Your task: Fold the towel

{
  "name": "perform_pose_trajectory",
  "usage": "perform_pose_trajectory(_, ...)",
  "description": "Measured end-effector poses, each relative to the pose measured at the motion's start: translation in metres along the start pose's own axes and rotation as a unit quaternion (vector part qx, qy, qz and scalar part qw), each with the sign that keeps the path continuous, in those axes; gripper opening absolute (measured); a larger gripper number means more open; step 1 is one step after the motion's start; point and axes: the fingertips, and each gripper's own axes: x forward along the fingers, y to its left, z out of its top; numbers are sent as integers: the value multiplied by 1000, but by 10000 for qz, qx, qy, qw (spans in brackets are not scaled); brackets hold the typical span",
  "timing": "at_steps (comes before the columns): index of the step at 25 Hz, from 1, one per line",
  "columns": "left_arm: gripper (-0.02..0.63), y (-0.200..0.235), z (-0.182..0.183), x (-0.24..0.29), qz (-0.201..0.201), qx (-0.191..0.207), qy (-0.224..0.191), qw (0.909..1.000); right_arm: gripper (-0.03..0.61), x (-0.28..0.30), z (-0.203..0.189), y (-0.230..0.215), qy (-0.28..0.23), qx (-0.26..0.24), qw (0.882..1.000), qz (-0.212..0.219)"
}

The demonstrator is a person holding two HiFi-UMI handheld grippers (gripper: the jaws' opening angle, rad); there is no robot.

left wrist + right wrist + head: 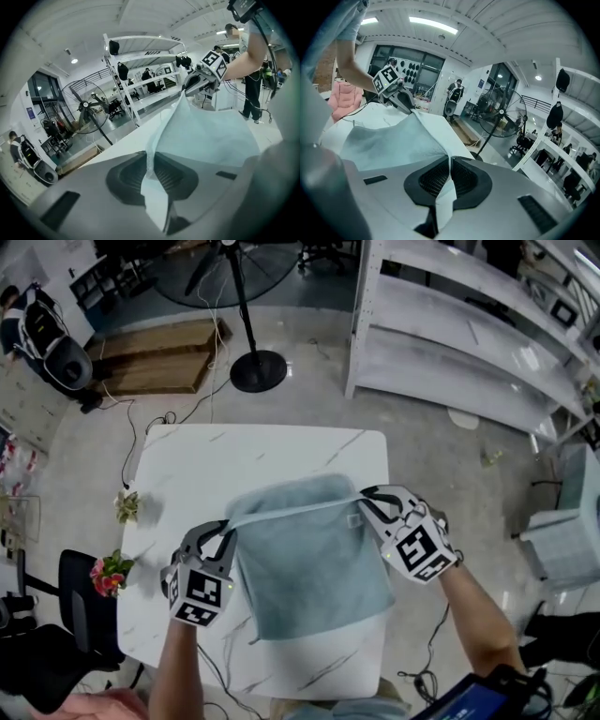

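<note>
A light teal towel [309,568] lies on the white marble table [262,451], with its top edge lifted and stretched between my two grippers. My left gripper [223,529] is shut on the towel's left corner; in the left gripper view the cloth [206,136] runs out from between the dark pads [126,176]. My right gripper [366,500] is shut on the right corner, and the fabric [393,140] shows pinched between its pads [466,180]. Each gripper view also shows the other gripper across the towel: the right gripper [194,82] and the left gripper [403,101].
Two small flower bunches [125,505] [110,573] sit at the table's left edge. A black chair [70,615] stands to the left. Beyond the table are a fan stand [255,369], a wooden pallet [155,357] and white shelving [469,343].
</note>
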Motion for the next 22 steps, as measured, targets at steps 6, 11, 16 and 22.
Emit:
perform_pose_trajectory(6, 55, 12, -11, 31, -106, -98, 120, 9998, 28, 30, -19, -8, 161, 164, 9997, 64)
perform_pose_trajectory(11, 57, 19, -22, 47, -118, -303, 190, 9993, 29, 45, -26, -12, 223, 419, 9988, 82)
perform_pose_trajectory(16, 52, 27, -36, 62, -142, -495, 251, 9984, 32, 66, -38, -13, 341, 576, 9977, 82)
perform_pose_trajectory(22, 53, 37, -45, 77, -50, -815, 477, 9955, 64, 90, -63, -21, 699, 1018, 9923, 127)
